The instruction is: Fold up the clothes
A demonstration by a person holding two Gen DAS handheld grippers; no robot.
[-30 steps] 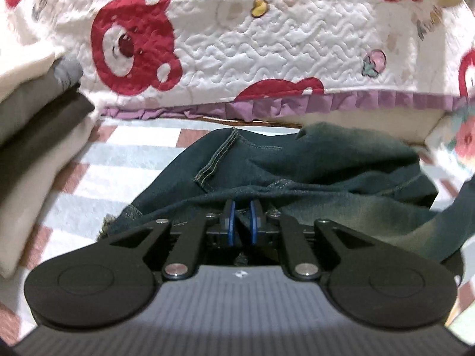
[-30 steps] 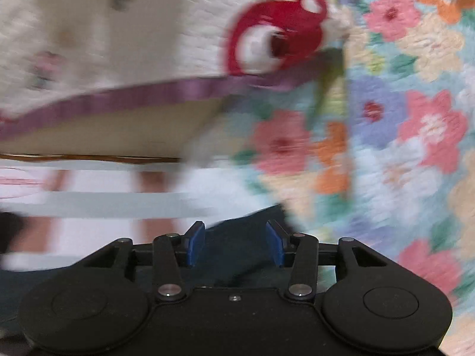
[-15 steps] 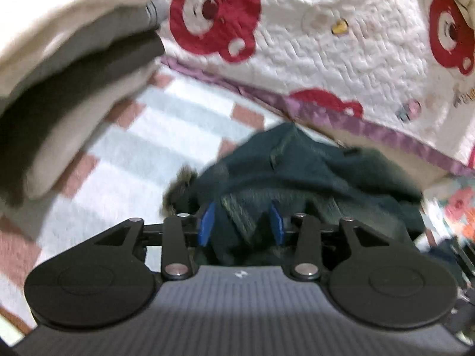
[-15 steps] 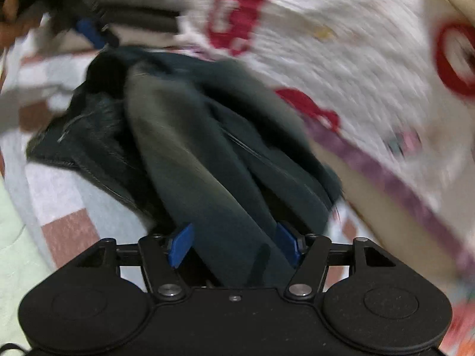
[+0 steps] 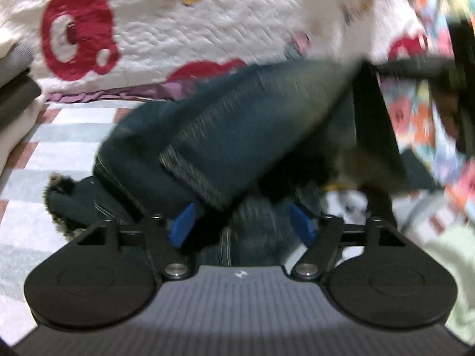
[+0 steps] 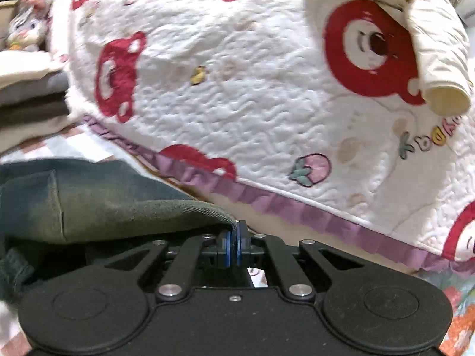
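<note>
Dark blue jeans [image 5: 237,136] lie crumpled on the checked sheet, one part pulled up taut toward the upper right. Their frayed hem [image 5: 56,187] rests at the left. My left gripper [image 5: 241,224] is open just over the heap, its blue pads [image 5: 181,222] wide apart with denim lying loose between them. In the right wrist view, the jeans [image 6: 89,201] hang off to the left, and my right gripper [image 6: 236,237] is shut on a hemmed edge of them. A dark blurred shape at the upper right of the left wrist view is probably the right gripper.
A white quilt with red bears [image 6: 252,103] and a purple frill rises behind the jeans. Folded clothes [image 5: 14,89] are stacked at the left on the checked sheet [image 5: 44,136]. A flowered blanket [image 5: 415,118] lies to the right, and a plush toy [image 6: 26,29] sits far left.
My left gripper was shut on the jeans and has opened over them. My right gripper, open before, swung across and closed on an edge of the jeans, pulling it up.
</note>
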